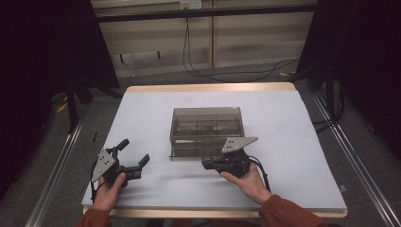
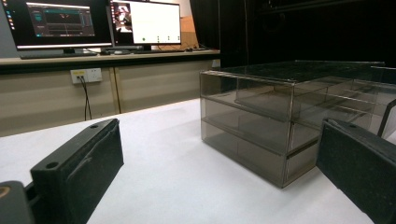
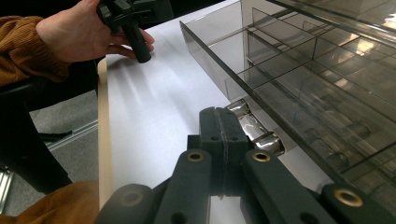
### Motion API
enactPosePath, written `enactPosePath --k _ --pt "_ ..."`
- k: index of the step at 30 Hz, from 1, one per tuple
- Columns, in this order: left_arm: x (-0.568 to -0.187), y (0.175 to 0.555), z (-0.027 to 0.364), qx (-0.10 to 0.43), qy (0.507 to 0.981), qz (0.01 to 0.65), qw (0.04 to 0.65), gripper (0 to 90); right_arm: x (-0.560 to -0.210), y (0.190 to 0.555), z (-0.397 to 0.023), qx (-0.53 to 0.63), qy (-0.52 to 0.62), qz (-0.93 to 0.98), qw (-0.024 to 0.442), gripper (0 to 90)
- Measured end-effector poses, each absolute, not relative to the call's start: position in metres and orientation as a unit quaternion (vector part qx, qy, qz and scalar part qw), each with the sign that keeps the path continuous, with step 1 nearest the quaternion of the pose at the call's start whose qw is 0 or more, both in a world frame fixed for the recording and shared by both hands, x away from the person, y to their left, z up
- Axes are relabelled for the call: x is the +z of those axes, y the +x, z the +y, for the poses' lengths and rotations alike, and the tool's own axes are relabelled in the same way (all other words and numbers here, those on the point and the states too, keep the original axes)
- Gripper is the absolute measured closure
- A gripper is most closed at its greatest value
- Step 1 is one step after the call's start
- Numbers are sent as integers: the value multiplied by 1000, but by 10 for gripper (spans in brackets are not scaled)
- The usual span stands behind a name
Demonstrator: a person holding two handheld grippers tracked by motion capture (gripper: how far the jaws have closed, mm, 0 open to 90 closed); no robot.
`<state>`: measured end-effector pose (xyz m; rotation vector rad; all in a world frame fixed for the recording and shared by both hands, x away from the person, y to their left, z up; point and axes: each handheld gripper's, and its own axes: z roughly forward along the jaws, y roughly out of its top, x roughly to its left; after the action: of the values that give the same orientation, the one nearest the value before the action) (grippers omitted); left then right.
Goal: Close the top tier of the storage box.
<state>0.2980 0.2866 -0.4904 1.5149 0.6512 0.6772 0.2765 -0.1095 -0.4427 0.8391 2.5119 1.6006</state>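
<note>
Currently right gripper [image 1: 208, 164] closed beside the drawer box [image 1: 206, 126]; left gripper [image 1: 134, 156] open, well apart.

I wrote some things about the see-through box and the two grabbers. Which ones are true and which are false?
1. The see-through box sits on the white table cover. True.
2. The left gripper is shut tight. False: its jaws stand wide apart, with nothing between them.
3. The right gripper is at the box's bottom drawer, jaws together by a shiny metal handle. True.
4. The bottom drawer is pushed all the way in. False: it sticks out toward the person.
5. The left gripper touches the box. False: it stays apart, off to one side.
</note>
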Motion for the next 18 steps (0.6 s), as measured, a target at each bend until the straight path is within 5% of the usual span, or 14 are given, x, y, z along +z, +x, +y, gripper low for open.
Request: enactPosePath --k 18 --pt "-490 298 286 295 660 285 629 9 -442 283 -108 516 270 812 27 900"
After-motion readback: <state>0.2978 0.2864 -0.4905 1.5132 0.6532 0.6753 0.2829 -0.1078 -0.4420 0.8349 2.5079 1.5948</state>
